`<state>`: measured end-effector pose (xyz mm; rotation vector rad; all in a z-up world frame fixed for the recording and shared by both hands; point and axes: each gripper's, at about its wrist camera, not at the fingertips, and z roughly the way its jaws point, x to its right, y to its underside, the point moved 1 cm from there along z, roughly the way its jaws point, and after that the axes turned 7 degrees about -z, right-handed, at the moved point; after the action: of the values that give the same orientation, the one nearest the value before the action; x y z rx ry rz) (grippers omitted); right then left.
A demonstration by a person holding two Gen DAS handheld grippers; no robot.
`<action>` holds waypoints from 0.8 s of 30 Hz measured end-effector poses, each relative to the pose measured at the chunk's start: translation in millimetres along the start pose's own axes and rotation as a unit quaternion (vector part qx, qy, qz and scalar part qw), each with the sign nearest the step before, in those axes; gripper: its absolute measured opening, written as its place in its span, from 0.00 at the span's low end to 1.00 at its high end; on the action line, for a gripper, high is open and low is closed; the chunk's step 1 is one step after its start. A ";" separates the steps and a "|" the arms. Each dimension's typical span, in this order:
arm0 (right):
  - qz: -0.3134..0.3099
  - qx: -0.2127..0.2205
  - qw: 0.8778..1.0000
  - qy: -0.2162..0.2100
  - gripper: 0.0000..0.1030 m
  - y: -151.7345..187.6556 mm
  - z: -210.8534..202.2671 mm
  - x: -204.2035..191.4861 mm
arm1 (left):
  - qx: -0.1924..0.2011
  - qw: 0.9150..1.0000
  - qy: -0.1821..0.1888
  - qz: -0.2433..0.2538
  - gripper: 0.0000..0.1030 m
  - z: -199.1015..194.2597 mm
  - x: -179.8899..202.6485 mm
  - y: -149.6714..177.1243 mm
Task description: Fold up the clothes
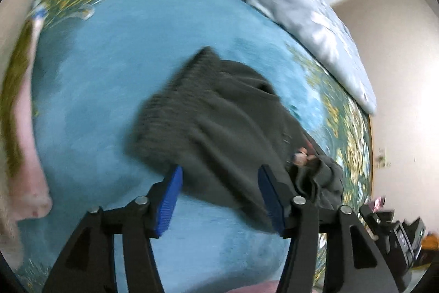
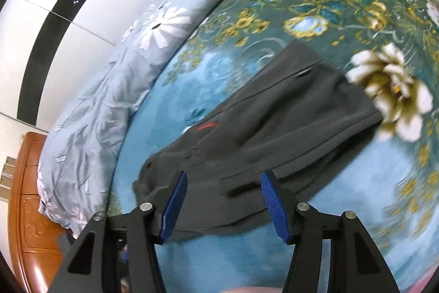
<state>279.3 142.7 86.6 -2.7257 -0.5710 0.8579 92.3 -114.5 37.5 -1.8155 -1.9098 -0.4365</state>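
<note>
Left gripper [image 1: 219, 199] jaws apart above dark garment [image 1: 219, 114].

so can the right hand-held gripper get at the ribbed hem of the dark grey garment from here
Probably yes. The right hand-held gripper is open, its fingers straddling the dark grey garment on the floral blanket, and the ribbed hem lies just beside its left finger with nothing on top.

No readable words, numbers or brand names appear in either view. The only sign is a small red angular logo mark [image 2: 207, 126] on the dark grey fleece garment [image 2: 274, 133] lying on the blue floral blanket [image 2: 315, 4]; it carries no legible lettering.
</note>
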 end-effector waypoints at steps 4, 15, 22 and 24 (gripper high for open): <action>-0.014 -0.004 1.000 -0.017 0.58 18.5 14.8 -23.6 | -0.008 0.997 0.013 -0.073 0.67 17.8 -34.7 -4.0; -0.044 -0.012 0.999 -0.010 0.60 28.5 30.5 -36.1 | -0.038 0.979 0.061 -0.190 0.72 66.5 -58.6 -12.1; -0.027 -0.028 0.999 -0.019 0.60 28.0 39.8 -31.1 | -0.020 0.982 0.052 -0.181 0.54 74.1 -56.0 -21.2; -0.026 -0.031 0.999 -0.021 0.60 28.0 41.4 -31.0 | -0.006 0.988 0.063 -0.142 0.42 65.3 -46.8 -21.2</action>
<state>239.9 108.3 59.7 -2.7411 -0.6866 0.8996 64.6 -121.1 -40.5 -1.4874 -2.0853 -0.6418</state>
